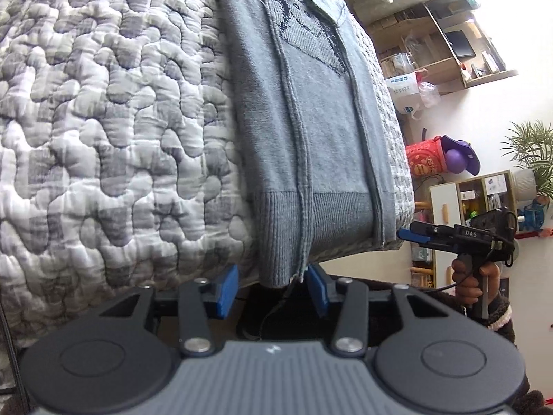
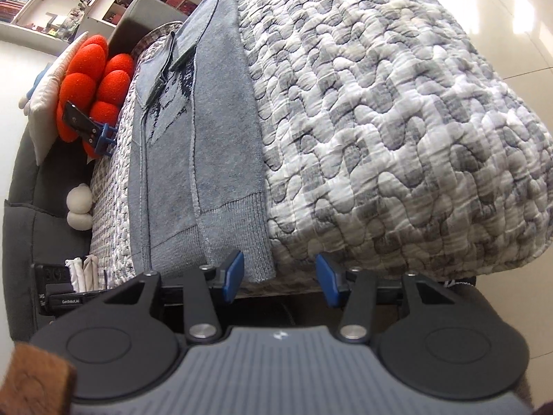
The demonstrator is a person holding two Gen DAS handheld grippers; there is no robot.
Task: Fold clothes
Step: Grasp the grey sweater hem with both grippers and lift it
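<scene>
A grey knit sweater (image 1: 311, 110) lies lengthwise on the quilted bed (image 1: 103, 121), both sleeves folded in over its body, ribbed hem nearest me. My left gripper (image 1: 273, 288) is open at the bed's edge, with a hem corner hanging between its blue pads. My right gripper (image 2: 280, 283) is open, with the other hem corner of the sweater (image 2: 207, 138) just above its left pad (image 2: 233, 276). The right gripper also shows in the left wrist view (image 1: 414, 233), held beside the sweater's far hem corner. The left gripper is partly visible in the right wrist view (image 2: 62, 287).
The grey-white quilt (image 2: 397, 121) covers the bed. A red flower cushion (image 2: 93, 83) and white plush (image 2: 79, 204) lie near the headboard. Shelves (image 1: 449, 58), a cabinet (image 1: 466, 204) and a plant (image 1: 532, 159) stand by the wall.
</scene>
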